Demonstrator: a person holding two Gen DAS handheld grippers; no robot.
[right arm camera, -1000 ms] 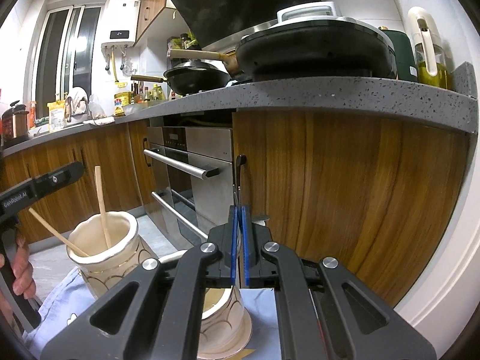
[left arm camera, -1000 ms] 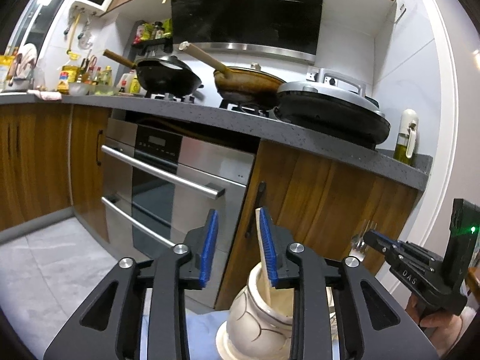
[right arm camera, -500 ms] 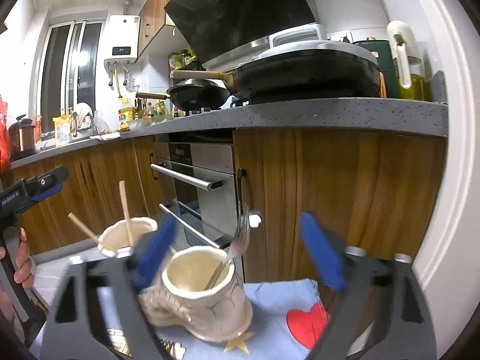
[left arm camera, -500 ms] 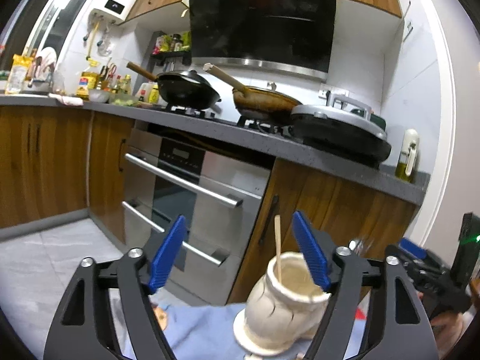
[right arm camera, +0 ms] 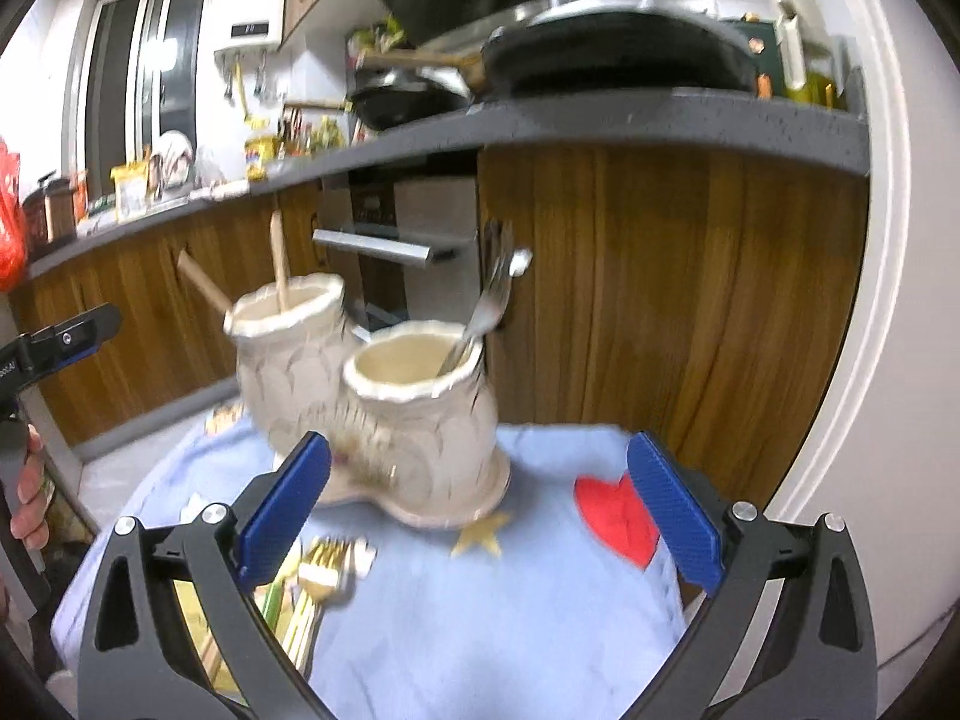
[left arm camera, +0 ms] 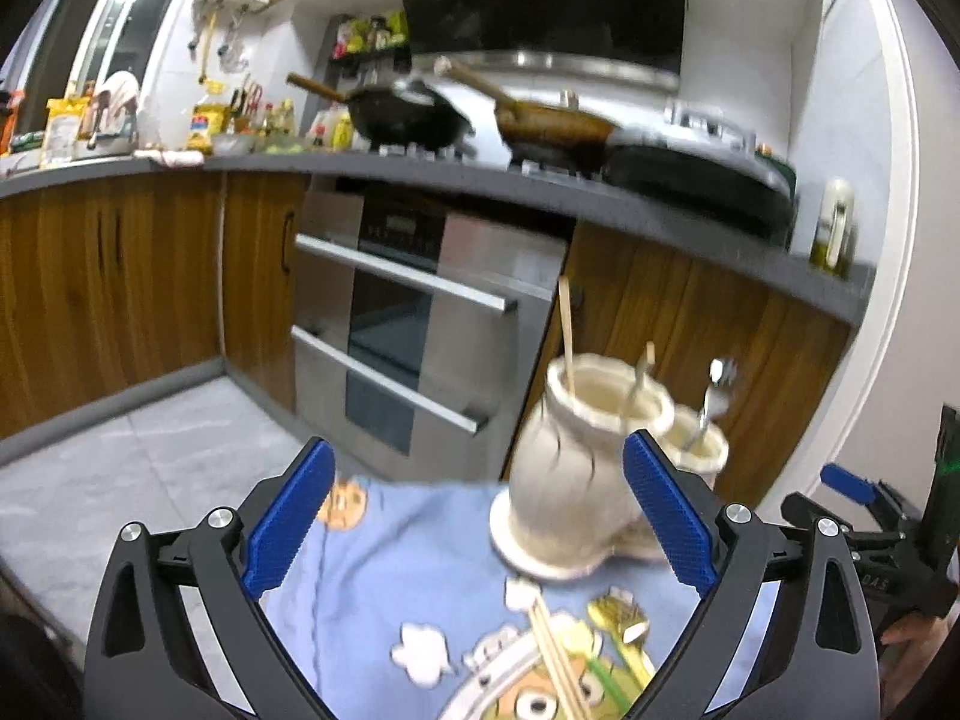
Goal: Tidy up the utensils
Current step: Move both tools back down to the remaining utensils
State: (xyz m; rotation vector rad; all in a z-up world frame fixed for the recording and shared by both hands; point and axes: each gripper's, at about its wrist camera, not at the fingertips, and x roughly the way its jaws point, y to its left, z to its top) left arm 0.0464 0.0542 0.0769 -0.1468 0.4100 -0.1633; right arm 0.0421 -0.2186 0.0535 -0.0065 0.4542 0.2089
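Two cream ceramic holders stand joined on a blue printed cloth [left arm camera: 372, 588]. The taller holder [left arm camera: 570, 468] has a wooden chopstick [left arm camera: 564, 336] in it. A silver fork [right arm camera: 489, 306] leans in the shorter holder [right arm camera: 420, 414]. Loose chopsticks [left arm camera: 558, 660] and gold forks [right arm camera: 318, 576] lie on the cloth near me. My left gripper [left arm camera: 478, 456] hangs in front of the holders, its jaws opening, nothing between the pads. My right gripper [right arm camera: 478, 456] stands open and empty, short of the shorter holder.
Wooden cabinets, a steel oven [left arm camera: 420, 324] and a grey counter [right arm camera: 660, 120] with pans rise behind the cloth-covered table. A red heart [right arm camera: 612, 516] is printed on the cloth's right part. A hand [right arm camera: 24, 498] holds the other gripper at the left edge.
Both grippers opened and drew back and down from the holders. The chopstick stays in the taller holder, the fork in the shorter one. More of the cloth shows now.
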